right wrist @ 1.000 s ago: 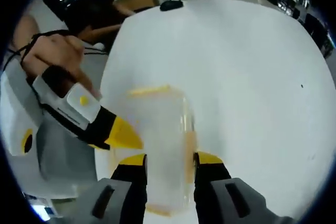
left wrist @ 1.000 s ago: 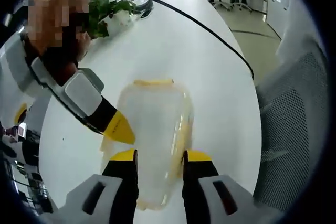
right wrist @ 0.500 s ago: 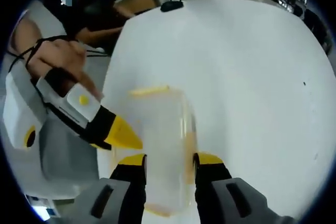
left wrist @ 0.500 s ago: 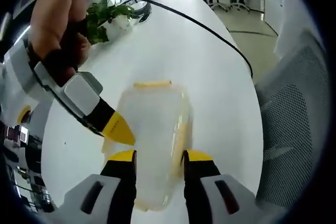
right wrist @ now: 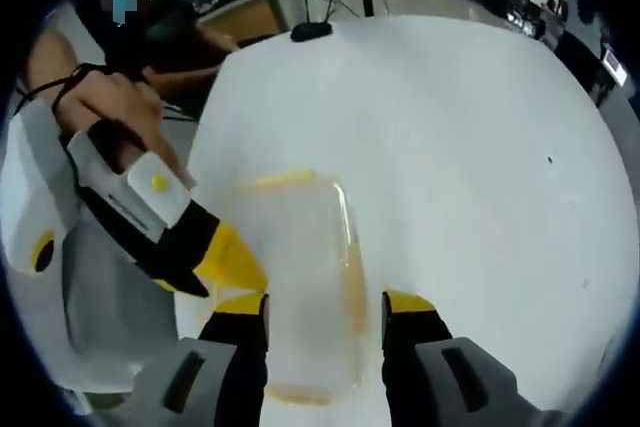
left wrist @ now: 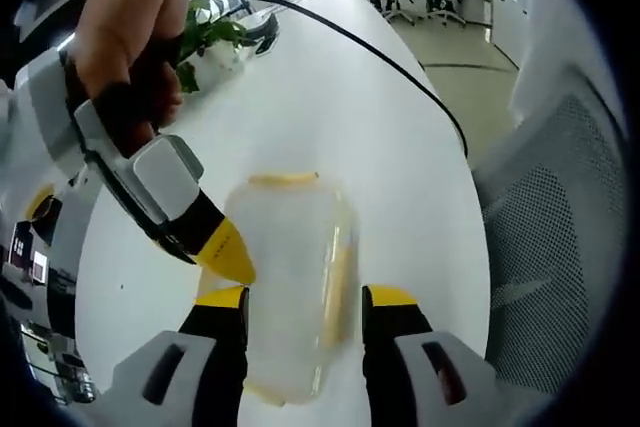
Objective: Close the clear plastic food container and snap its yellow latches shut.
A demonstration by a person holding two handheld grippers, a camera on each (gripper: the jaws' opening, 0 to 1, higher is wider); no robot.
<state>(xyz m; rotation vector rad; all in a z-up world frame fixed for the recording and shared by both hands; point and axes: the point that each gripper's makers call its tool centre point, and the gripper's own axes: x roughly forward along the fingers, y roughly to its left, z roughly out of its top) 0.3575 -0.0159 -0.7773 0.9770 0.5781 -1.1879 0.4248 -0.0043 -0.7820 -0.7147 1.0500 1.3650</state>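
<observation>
The clear plastic container [left wrist: 290,277] lies flat on the white table [left wrist: 330,97] with its lid on. A yellow latch [left wrist: 283,179] runs along its far end and another [left wrist: 338,282] along its right side. My left gripper [left wrist: 305,297] is open, its yellow-tipped jaws straddling the container's near half. The right gripper's yellow fingertip [left wrist: 226,252] touches the container's left edge. In the right gripper view the same container [right wrist: 300,267] lies between the open jaws of my right gripper [right wrist: 325,304]. There the left gripper's fingertip [right wrist: 232,262] rests at its left edge.
A potted plant [left wrist: 205,32] and a black cable [left wrist: 400,67] are on the far part of the table. A grey mesh chair [left wrist: 550,237] stands past the table edge on the right. A person's hand [right wrist: 100,107] holds the other gripper. A black object [right wrist: 312,30] sits at the far edge.
Both grippers' jaws have spread wider apart around the container. Both views have pulled back slightly. The container has stayed in place.
</observation>
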